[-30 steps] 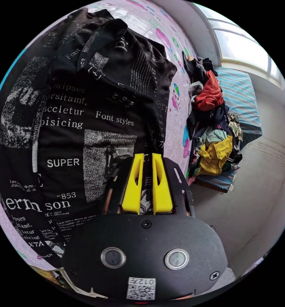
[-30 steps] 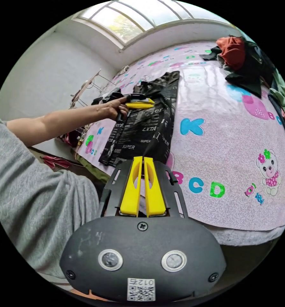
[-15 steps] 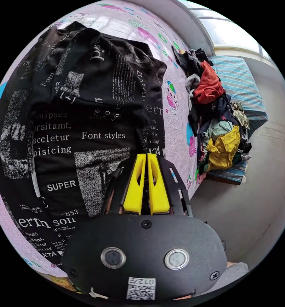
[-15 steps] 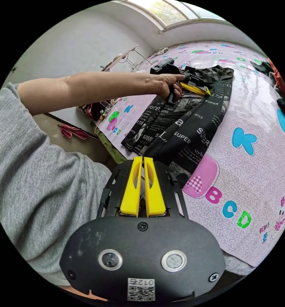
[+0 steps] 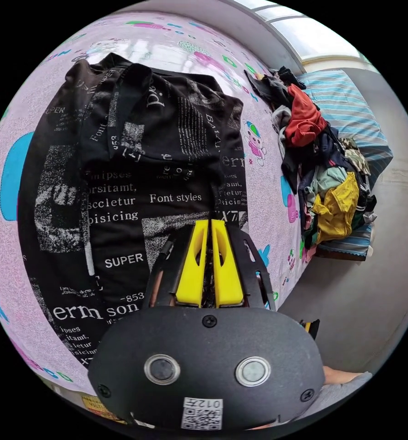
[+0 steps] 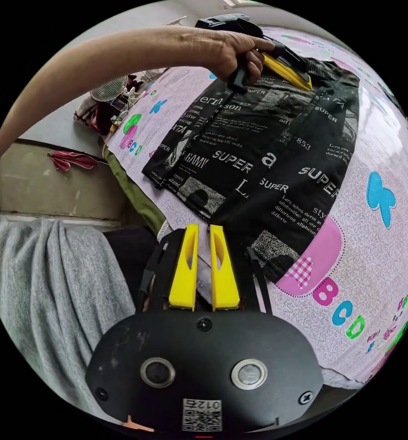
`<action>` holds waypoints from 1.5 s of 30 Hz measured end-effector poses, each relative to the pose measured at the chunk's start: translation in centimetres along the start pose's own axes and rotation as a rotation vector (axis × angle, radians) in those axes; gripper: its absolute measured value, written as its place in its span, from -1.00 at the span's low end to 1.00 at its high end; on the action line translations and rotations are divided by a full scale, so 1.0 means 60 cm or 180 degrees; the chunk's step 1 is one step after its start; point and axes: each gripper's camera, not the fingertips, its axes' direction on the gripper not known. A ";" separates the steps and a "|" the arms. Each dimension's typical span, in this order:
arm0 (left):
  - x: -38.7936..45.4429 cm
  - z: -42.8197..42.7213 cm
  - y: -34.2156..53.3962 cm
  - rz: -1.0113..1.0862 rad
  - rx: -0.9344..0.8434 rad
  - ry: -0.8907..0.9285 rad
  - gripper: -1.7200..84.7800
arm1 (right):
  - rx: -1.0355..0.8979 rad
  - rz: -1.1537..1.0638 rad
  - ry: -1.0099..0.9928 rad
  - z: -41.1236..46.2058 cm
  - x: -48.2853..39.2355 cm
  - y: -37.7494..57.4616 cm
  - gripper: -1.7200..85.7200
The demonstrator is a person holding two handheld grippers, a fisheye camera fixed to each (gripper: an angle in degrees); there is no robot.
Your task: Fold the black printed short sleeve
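We see the black printed short sleeve (image 5: 135, 192) at frame centre on the bed (image 5: 268, 192), sides folded inward. Left gripper (image 5: 208, 227) fingers nearly pressed together above it, pinching nothing we can discern; right gripper (image 6: 203, 231) fingers slightly spread, empty. We judge crosswise folds remain.

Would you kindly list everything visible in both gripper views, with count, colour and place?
Black short-sleeve shirt with white print: one, lying partly folded on the mat.
Pink cartoon-printed mat: one, covering the bed under the shirt.
Heap of mixed clothes: one pile, red, yellow, dark and green, at the mat's far edge.
Blue striped bedding: one, under and behind the heap.
Red cloth item: one, on the low ledge beside the bed.
Window: one, bright, above the bedding.
Grey sleeve: one, on the person, near the right gripper.
Left gripper: yellow fingers close together over the shirt.
Right gripper: yellow fingers slightly apart at the bed edge.
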 end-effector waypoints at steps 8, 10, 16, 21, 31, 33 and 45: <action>-0.047 -0.086 0.179 0.0529 -0.0127 -0.0082 -0.93 | 0.0306 0.0177 0.0002 -0.128 0.079 0.084 -0.88; -0.061 -0.092 0.244 0.0510 -0.0179 -0.0412 -0.92 | 0.0334 0.0173 0.0004 -0.143 0.094 0.074 -0.89; -0.070 -0.042 0.416 0.0375 -0.0310 -0.1027 -0.89 | 0.0450 0.0082 -0.0128 -0.149 0.115 -0.080 -0.90; -0.050 0.035 0.466 0.0557 -0.0369 -0.1491 -0.89 | 0.0568 0.0393 -0.0548 -0.156 0.200 -0.271 -0.90; -0.086 0.074 0.469 0.0489 -0.0297 -0.1356 -0.95 | 0.0973 0.1437 -0.1044 -0.208 0.411 -0.543 -0.86; -0.095 0.069 0.465 0.0494 -0.0251 -0.1212 -0.95 | 0.1039 0.1641 -0.1217 -0.205 0.442 -0.571 -0.84; -0.146 0.077 0.452 0.0474 -0.0360 -0.0920 -0.94 | 0.0814 0.1429 -0.0862 -0.176 0.427 -0.772 -0.92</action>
